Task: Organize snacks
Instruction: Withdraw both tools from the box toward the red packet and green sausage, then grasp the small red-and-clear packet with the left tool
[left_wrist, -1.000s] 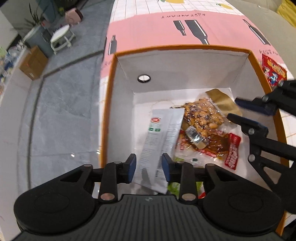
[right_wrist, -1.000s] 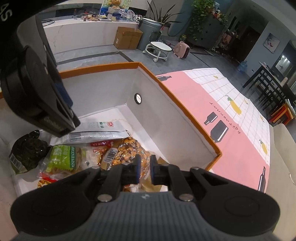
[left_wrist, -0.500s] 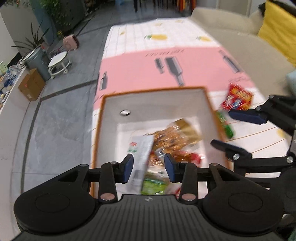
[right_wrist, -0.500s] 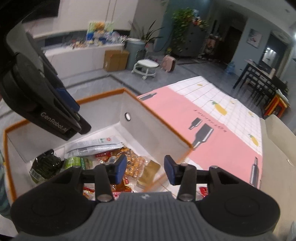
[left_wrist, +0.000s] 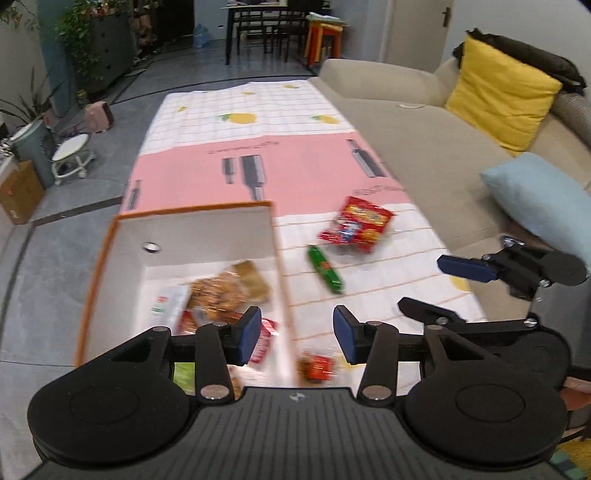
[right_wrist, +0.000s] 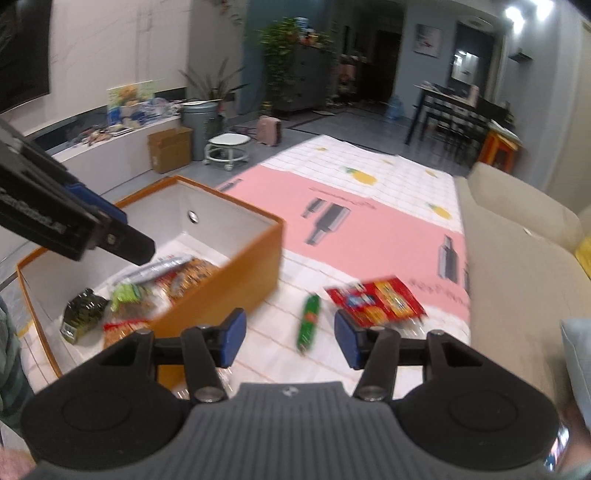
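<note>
Centrally, an orange-rimmed box (left_wrist: 192, 214) with white inner walls sits at the near left part of a patterned cloth (left_wrist: 295, 173) spread on the floor beside a beige sofa (left_wrist: 424, 122). Inside the box lie several snack packs: a white sachet (left_wrist: 168, 306), a clear bag of brown snacks (left_wrist: 218, 291), a dark green packet (right_wrist: 81, 310) and a light green packet (right_wrist: 125, 293), all blurred.

Outside the box, on the white checked band of the cloth, a green stick-shaped snack (left_wrist: 325, 267) lies just beside the box's right wall, and a red snack bag (left_wrist: 356, 223) lies a little farther right, towards the sofa edge. A small red wrapper (left_wrist: 317, 365) lies near the cloth's near edge, partly hidden by the left gripper.

The left gripper (left_wrist: 295, 334) hangs above the box's right wall, jaws opening, nothing between the pads. The right gripper (right_wrist: 290, 338) hangs over the checked band, jaws likewise opening and empty; the green stick shows on the cloth beyond the gap. Both grippers are released.
</note>
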